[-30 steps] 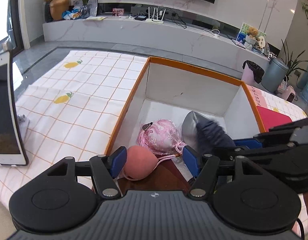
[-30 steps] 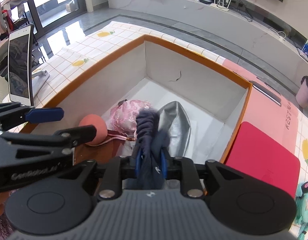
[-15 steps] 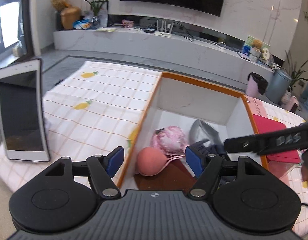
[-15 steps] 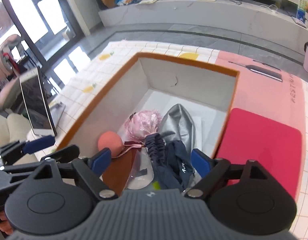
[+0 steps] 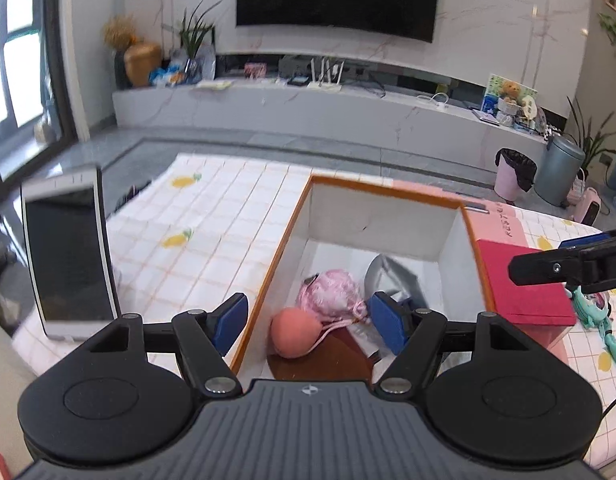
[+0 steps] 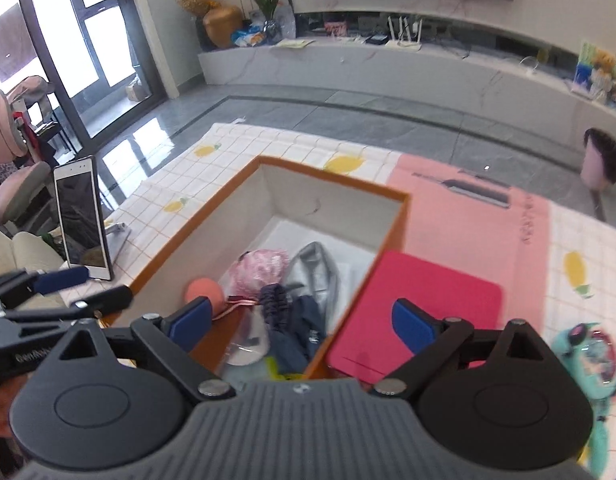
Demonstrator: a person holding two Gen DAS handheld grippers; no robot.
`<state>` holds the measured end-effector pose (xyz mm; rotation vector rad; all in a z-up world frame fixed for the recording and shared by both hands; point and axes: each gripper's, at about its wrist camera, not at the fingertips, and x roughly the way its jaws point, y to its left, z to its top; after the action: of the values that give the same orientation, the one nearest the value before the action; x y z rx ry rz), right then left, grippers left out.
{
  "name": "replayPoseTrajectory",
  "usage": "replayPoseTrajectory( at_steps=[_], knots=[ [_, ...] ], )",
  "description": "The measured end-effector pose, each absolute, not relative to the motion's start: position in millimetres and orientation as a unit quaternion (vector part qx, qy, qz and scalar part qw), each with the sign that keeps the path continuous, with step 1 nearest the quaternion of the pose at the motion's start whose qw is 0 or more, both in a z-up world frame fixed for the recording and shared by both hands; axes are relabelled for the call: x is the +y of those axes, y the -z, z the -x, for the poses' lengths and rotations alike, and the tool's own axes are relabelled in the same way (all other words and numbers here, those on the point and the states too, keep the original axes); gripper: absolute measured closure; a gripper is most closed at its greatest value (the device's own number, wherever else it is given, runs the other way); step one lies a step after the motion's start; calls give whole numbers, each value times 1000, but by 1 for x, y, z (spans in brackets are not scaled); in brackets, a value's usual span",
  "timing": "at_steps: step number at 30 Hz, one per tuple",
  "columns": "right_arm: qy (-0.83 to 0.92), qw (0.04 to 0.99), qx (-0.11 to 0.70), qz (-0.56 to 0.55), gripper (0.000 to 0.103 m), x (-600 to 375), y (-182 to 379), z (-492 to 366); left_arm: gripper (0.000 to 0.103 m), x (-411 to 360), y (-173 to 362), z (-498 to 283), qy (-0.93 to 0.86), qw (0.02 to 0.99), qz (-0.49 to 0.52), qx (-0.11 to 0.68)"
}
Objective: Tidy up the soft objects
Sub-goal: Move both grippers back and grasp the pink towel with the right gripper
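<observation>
The left claw [image 5: 308, 326] hangs empty, jaws wide, above the orange-rimmed box [image 5: 372, 188] holding soft items.

The right hand-held gripper [image 6: 301, 320] has let go of the dark blue cloth [image 6: 295, 320], its jaws just opening wide, and sits higher above the box [image 6: 392, 232], as does the left one [image 5: 308, 322].

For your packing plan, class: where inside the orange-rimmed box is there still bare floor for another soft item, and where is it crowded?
Free: the white floor along the far wall of the box, beyond the pink pouch and grey cloth. Crowded: the near end, where the peach ball, the pouch's cord and the navy cloth pile together.
</observation>
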<state>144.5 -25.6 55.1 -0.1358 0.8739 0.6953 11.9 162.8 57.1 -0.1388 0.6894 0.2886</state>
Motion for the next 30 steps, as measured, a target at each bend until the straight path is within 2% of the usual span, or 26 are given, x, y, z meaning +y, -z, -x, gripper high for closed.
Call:
replayPoseTrajectory(
  at_steps=[9, 17, 19, 21, 26, 30],
  knots=[
    [-228, 896, 370, 92, 5, -124, -64, -151, 18, 99, -86, -24, -94, 948, 33, 303],
    [-83, 923, 375, 37, 5, -259, -30, -199, 18, 2, -70, -52, -23, 952, -1, 306],
    [-36, 920, 391, 15, 7, -291, -6, -216, 18, -29, -59, -61, -10, 950, -38, 310],
    [-13, 914, 406, -25, 13, -319, 20, -232, 18, -56, -46, -71, 1, 947, -57, 315],
    [8, 891, 436, -127, 22, -362, 73, -265, 18, -102, -15, -91, 51, 937, -34, 343],
    [7, 891, 426, -155, 26, -366, 90, -291, 18, -129, 15, -115, 73, 924, -17, 376]
  ],
)
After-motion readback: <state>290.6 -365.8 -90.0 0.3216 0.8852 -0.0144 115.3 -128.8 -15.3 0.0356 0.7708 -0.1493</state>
